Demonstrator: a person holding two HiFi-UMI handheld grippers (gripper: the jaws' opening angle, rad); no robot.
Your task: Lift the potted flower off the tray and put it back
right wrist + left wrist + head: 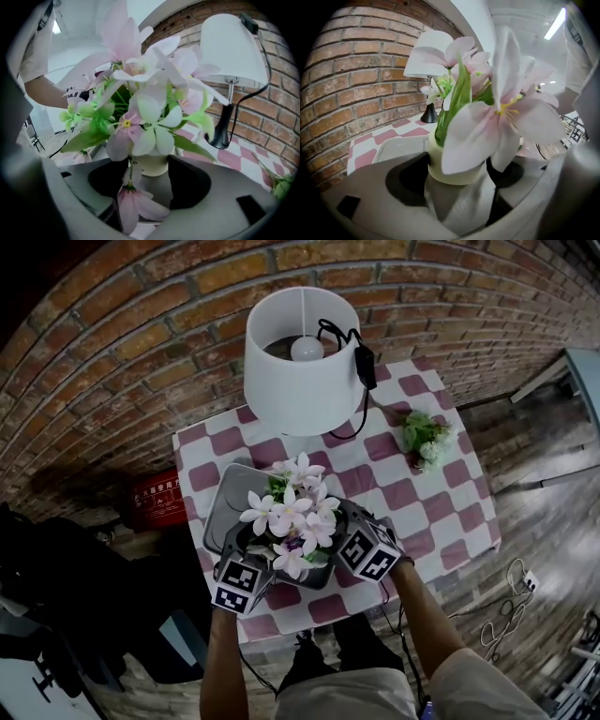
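Both grippers are on it: the left gripper (453, 174) has its jaws clamped on the cream pot (449, 169) of the potted flower (292, 521), the dark pad on its left pressed to the pot's side. The right gripper (151, 174) is pinched on that same pot from the opposite side. The plant stands upright between them, long axis vertical, stems and pink-white blooms pointing straight up at the head camera. It's over the grey tray (223, 493), at the end nearest both grippers. From above, petals hide the pot completely, and one big bloom covers the left gripper's right-hand pad. Can't tell whether the base touches the tray. Beyond the right gripper's jaws, up and right, stands the white lamp (232, 47)
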